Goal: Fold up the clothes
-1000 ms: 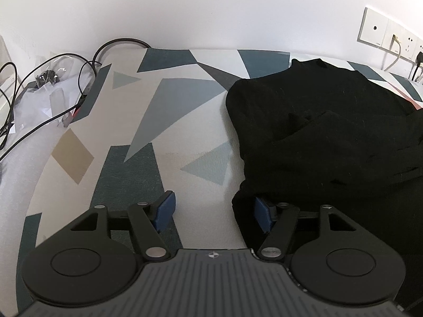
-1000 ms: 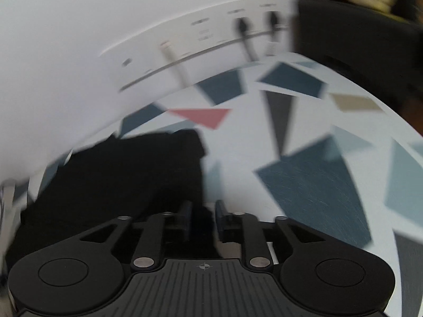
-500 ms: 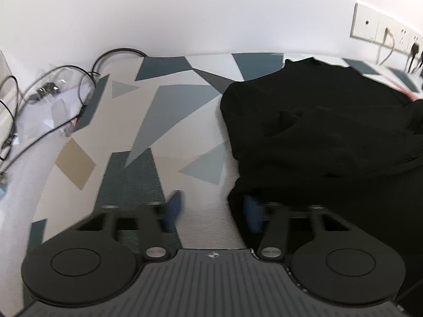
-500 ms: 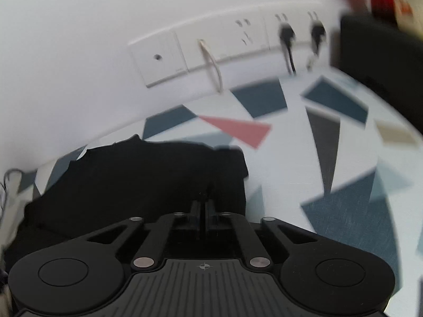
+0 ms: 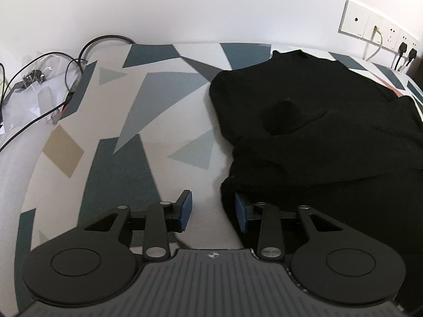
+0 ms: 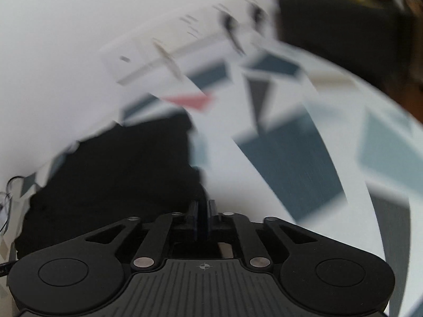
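The left wrist view is sharp and evenly lit by soft, diffuse light, with faint shadows under the black knitted sweater (image 5: 317,121), whose folds barely register. The right wrist view is heavily motion-blurred (the white wall sockets (image 6: 185,50) smear into streaks). Fisheye distortion curves both views' edges.

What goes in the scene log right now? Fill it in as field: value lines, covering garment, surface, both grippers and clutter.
garment: black sweater, partly folded, lying flat
surface: geometric-patterned cloth
left gripper: open, right finger at the sweater's near-left edge
right gripper: fingers nearly together at the sweater's edge; grip unclear, view blurred
clutter: black cables and clear plastic bag at far left
wall: socket panel with plugs
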Demonstrator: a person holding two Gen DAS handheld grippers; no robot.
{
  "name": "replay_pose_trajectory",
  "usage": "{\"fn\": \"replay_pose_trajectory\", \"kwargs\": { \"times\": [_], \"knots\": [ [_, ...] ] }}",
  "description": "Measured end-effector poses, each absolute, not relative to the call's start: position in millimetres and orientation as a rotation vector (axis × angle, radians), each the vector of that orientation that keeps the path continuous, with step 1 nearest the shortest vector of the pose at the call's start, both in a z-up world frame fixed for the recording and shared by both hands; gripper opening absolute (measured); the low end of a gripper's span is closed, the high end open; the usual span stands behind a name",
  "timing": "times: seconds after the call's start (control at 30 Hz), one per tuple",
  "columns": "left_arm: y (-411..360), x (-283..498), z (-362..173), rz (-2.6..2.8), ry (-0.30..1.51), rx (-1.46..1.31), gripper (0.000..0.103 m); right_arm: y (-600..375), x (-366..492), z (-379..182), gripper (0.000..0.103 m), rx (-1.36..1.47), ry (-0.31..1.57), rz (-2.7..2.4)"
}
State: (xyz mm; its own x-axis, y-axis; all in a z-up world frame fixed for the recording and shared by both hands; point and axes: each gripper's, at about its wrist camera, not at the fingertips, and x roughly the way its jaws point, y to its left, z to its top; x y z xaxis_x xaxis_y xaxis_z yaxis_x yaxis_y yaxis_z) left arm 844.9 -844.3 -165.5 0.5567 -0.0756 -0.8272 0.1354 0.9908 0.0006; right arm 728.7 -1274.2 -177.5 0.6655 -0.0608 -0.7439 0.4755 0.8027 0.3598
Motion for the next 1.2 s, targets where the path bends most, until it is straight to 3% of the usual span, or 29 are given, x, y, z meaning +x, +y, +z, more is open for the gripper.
{"fn": "replay_pose_trajectory", "kwargs": {
  "times": [0.07,0.23,0.37,0.43,0.47,0.83,1.2],
  "knots": [
    [-842,844,-165,-0.119,0.975,0.055,0.04,-1277,725,-177,0.028,0.606,0.772,-0.356],
    [-842,845,-162,-0.106,0.983,0.051,0.042,-1286,730,-173,0.036,0.691,0.696,-0.371],
    [-847,845,-163,-0.105,0.973,0.067,0.043,-1287,754,-180,0.039,0.755,0.748,-0.318],
    [-848,845,-165,-0.112,0.969,0.061,0.043,-1284,766,-184,0.021,0.758,0.798,-0.296],
    [-846,846,-165,-0.108,0.971,0.047,0.043,-1279,771,-179,0.005,0.715,0.813,-0.294],
    [-840,846,-166,-0.076,0.957,0.003,0.044,-1265,816,-52,0.004,0.49,0.434,-0.095],
    [-834,845,-164,-0.094,0.975,-0.02,0.045,-1294,760,-173,0.004,0.621,0.735,-0.282]
  ]
}}
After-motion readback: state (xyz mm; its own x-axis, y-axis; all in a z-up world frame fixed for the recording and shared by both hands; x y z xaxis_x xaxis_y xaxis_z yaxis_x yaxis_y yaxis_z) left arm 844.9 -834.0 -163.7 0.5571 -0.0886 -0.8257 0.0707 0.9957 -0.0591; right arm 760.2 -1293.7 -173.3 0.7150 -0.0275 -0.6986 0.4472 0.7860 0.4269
